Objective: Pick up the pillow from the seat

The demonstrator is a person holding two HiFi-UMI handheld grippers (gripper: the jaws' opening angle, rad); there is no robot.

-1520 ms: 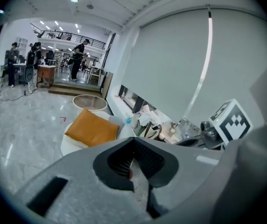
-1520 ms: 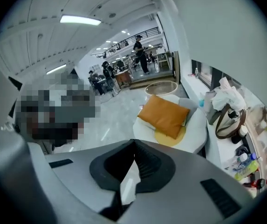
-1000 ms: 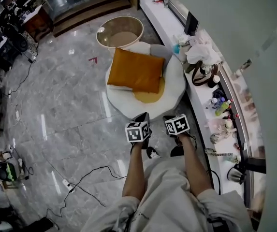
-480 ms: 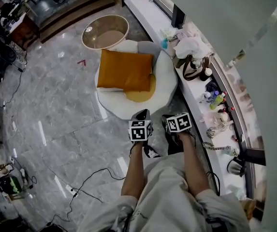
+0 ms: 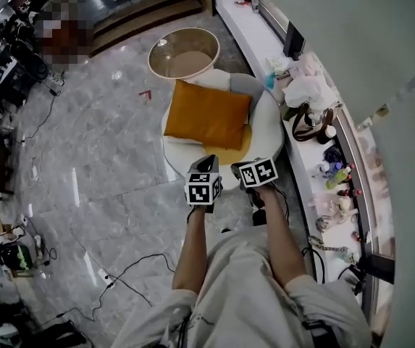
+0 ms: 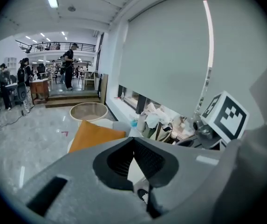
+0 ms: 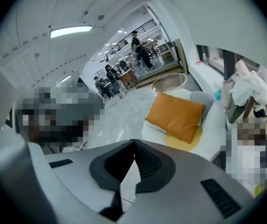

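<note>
The pillow point(image 5: 207, 114) lies flat on the round white seat point(image 5: 266, 133), on top of a yellow cushion point(image 5: 225, 153), its left corner reaching the seat's left rim. The seat's right side sits close against the long bench point(image 5: 305, 162) under the window, crowded with bags and bottles. A round glass table point(image 5: 183, 51) stands just beside the seat's far rim. To the left lies open floor point(image 5: 106, 158), with a cable point(image 5: 131, 267) trailing across it near the person's legs.

Both forearms reach forward side by side. The left tool point(image 6: 133, 140) and right tool point(image 7: 133, 142) hang near the seat's near rim, angled down towards it and short of the pillow. Each tool's jaws are together at the tips with nothing between them.
</note>
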